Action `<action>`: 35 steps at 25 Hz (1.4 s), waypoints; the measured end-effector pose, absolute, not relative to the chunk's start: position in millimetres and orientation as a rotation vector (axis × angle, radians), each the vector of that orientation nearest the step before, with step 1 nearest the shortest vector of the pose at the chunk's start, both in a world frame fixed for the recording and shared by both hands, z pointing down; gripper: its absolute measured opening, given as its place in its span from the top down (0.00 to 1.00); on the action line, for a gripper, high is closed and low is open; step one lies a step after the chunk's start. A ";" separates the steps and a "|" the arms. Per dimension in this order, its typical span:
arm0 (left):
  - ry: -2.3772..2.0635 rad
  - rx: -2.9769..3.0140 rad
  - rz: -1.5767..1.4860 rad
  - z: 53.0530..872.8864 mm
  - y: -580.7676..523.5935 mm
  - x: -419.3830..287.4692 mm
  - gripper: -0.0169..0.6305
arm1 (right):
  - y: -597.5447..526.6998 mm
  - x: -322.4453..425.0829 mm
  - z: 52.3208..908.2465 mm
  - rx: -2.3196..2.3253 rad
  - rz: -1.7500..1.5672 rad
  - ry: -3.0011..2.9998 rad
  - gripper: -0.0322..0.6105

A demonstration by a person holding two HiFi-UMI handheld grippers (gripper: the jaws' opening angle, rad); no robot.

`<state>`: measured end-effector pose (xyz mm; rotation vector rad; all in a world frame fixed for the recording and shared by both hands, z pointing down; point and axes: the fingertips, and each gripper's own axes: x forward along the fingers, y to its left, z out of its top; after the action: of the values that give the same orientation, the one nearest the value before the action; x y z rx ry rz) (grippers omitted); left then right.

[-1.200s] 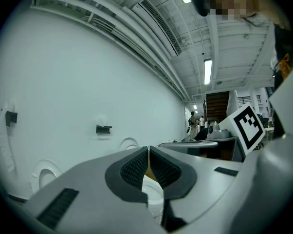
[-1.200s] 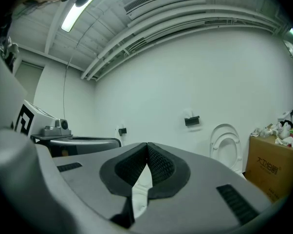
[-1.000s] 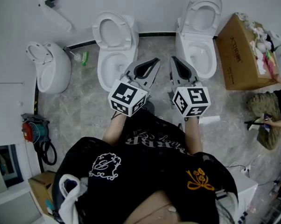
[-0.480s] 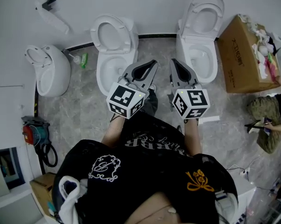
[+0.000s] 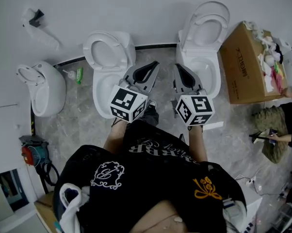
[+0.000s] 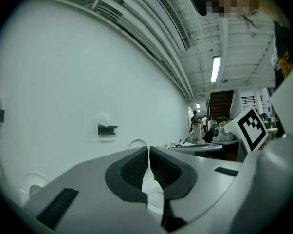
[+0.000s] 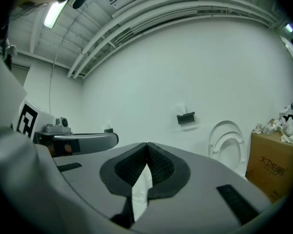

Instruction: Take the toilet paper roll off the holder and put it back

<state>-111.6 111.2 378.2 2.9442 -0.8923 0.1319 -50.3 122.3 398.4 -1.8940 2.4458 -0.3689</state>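
Holding both tools level, I see the left gripper (image 6: 149, 149) clenched tip to tip on nothing, and the right gripper (image 7: 147, 145) likewise closed and empty. Ahead of the right gripper, slightly to its right, the dark holder (image 7: 186, 118) sits on the wall (image 7: 195, 67) — the toilet paper roll (image 7: 181, 109) is a pale blur on it, well apart from both.
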 end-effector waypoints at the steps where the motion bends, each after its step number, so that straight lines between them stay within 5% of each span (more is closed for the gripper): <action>1: -0.886 2.946 0.131 376.7 97.5 -108.6 0.93 | 108.9 -48.0 397.6 -1.898 -0.371 2.443 0.93; 35: -0.768 2.992 0.129 372.8 -171.6 -18.8 0.93 | -178.4 47.8 370.6 -1.961 -0.300 2.390 0.93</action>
<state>-18.8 -171.6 372.8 2.9924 -0.7681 0.1291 47.8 -178.4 370.6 -1.9609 2.3902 -0.3002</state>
